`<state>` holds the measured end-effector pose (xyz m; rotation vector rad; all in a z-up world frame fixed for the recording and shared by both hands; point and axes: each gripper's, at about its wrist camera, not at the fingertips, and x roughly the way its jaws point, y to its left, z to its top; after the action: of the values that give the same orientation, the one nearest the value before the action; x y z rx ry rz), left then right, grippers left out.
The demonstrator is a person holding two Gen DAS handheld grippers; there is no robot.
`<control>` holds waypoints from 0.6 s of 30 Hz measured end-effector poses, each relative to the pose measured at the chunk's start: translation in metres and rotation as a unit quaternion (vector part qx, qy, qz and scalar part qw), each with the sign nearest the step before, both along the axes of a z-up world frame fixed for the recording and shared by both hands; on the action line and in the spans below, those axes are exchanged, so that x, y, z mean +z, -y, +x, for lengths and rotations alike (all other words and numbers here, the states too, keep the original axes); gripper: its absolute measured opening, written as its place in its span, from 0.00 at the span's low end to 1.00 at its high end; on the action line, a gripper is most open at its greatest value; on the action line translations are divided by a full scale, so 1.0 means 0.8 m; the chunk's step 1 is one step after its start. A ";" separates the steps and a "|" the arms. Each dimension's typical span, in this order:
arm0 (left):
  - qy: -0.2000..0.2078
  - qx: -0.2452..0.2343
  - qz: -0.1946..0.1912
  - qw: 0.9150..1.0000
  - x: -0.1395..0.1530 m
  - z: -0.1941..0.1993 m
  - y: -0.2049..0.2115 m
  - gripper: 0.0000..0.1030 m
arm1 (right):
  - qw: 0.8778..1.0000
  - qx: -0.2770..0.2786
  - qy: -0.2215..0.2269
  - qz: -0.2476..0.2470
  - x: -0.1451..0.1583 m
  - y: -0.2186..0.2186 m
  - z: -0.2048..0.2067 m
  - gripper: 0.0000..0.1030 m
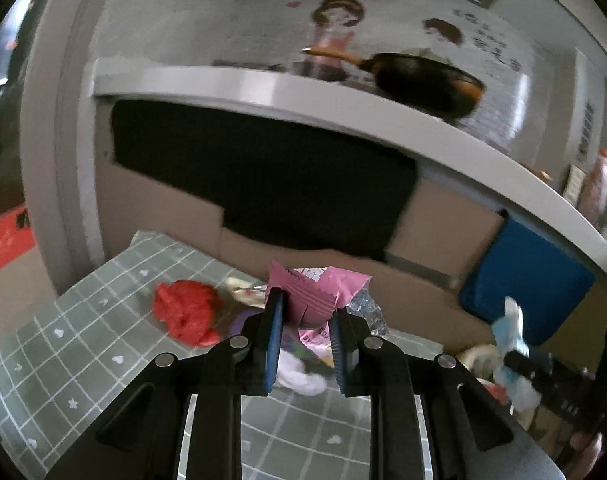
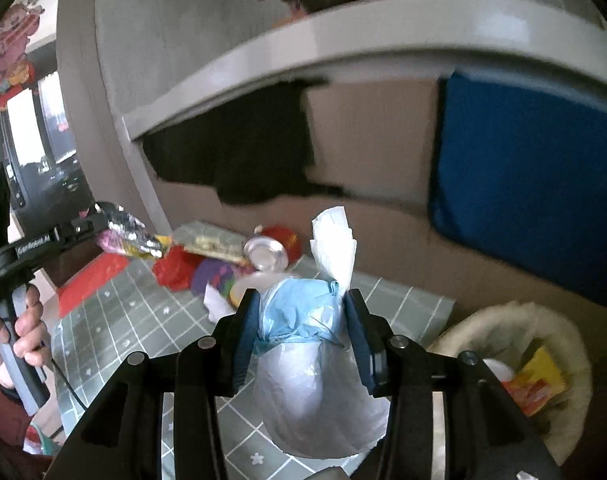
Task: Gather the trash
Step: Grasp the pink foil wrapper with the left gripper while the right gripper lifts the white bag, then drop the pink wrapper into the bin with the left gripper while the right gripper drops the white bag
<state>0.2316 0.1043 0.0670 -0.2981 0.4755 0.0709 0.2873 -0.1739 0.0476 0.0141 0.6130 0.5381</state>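
Observation:
My left gripper (image 1: 307, 304) is shut on a pink crinkle-edged wrapper (image 1: 315, 288), lifted above the green checked tablecloth (image 1: 83, 332). In the right wrist view that wrapper (image 2: 127, 236) hangs from the left gripper (image 2: 103, 216) at the left. My right gripper (image 2: 301, 298) is shut on a blue and white plastic bundle (image 2: 299, 316), and its white end sticks up past the fingertips. More trash lies on the cloth: a red crumpled wrapper (image 1: 187, 314), a silver can (image 2: 267, 254) and a purple packet (image 2: 213, 276).
A bin with a pale liner (image 2: 551, 328) sits at the lower right and holds a yellow packet (image 2: 539, 380). Behind the cloth stand a cardboard front (image 1: 443, 236), a blue panel (image 2: 523, 192) and a white counter edge (image 1: 303, 92) with a dark pan (image 1: 423, 80). A person's hand (image 2: 19, 328) grips the left handle.

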 end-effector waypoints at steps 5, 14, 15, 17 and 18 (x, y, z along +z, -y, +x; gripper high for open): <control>0.006 -0.060 0.025 0.998 0.012 0.004 0.078 0.22 | 0.999 -0.027 0.024 -0.002 0.024 0.041 -0.012 0.39; 0.026 -0.168 0.033 0.985 0.026 0.026 0.215 0.22 | 0.994 -0.092 0.054 -0.019 0.050 0.133 -0.032 0.39; 0.029 -0.180 0.032 0.983 0.025 0.028 0.229 0.22 | 0.993 -0.100 0.054 -0.021 0.051 0.144 -0.033 0.39; 0.029 -0.200 0.033 0.979 0.022 0.036 0.255 0.22 | 0.992 -0.113 0.054 -0.022 0.052 0.163 -0.034 0.39; 0.024 -0.208 0.033 0.977 0.018 0.040 0.266 0.22 | 0.991 -0.119 0.054 -0.022 0.052 0.172 -0.035 0.39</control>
<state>0.2633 -0.1086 0.0816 -0.1304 0.4777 -0.3283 0.2594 -0.3113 0.0889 0.0156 0.5091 0.2916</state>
